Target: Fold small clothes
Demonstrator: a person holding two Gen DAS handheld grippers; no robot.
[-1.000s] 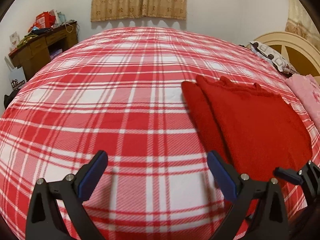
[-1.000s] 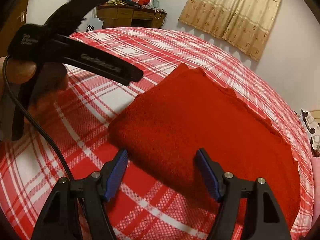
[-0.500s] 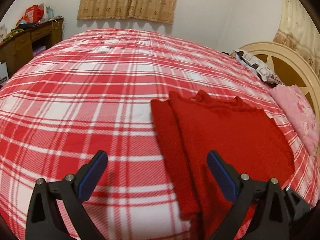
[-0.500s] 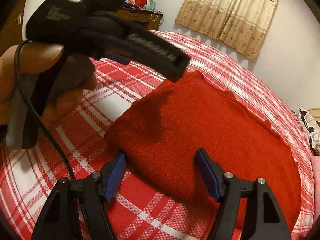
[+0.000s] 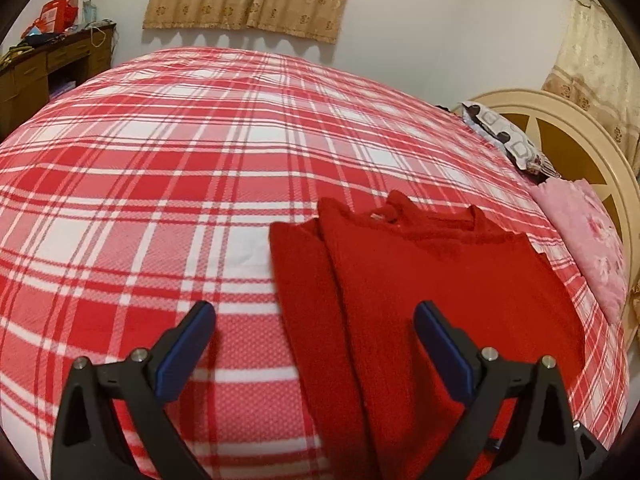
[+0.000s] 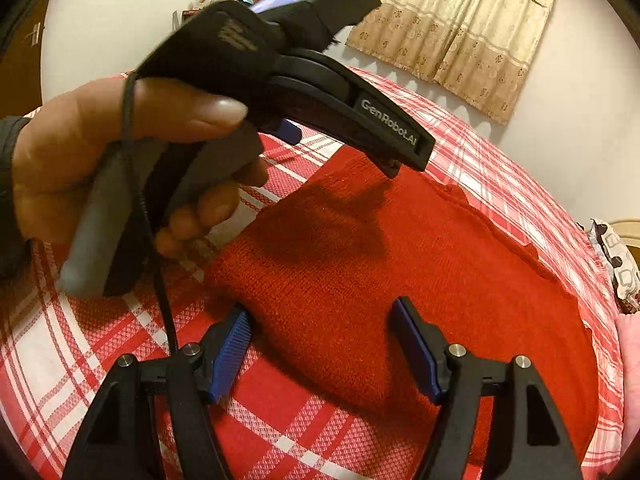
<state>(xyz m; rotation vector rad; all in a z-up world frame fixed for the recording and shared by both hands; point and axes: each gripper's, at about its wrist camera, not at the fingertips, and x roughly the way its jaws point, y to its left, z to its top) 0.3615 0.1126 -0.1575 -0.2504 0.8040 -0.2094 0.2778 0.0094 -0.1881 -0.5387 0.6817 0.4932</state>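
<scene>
Both views: left gripper [image 5: 314, 344] shifted right.

Left gripper [image 5: 314, 348], black with blue pads, angles downward, jaws spread wide, nothing between them. Bare left hand [image 6: 132, 168] wraps its grey handle, thumb on top. Right gripper [image 6: 322, 346], same build, likewise angled down, jaws apart.

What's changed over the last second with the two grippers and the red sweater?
The left gripper swung toward the red knit sweater: in its view the sweater slid from the right edge to between the open jaws, and in the right wrist view the hand holding it looms closer. Nothing was grasped or released. The right gripper stayed open at the sweater's near edge; the sweater lies unmoved on the plaid bedspread.
</scene>
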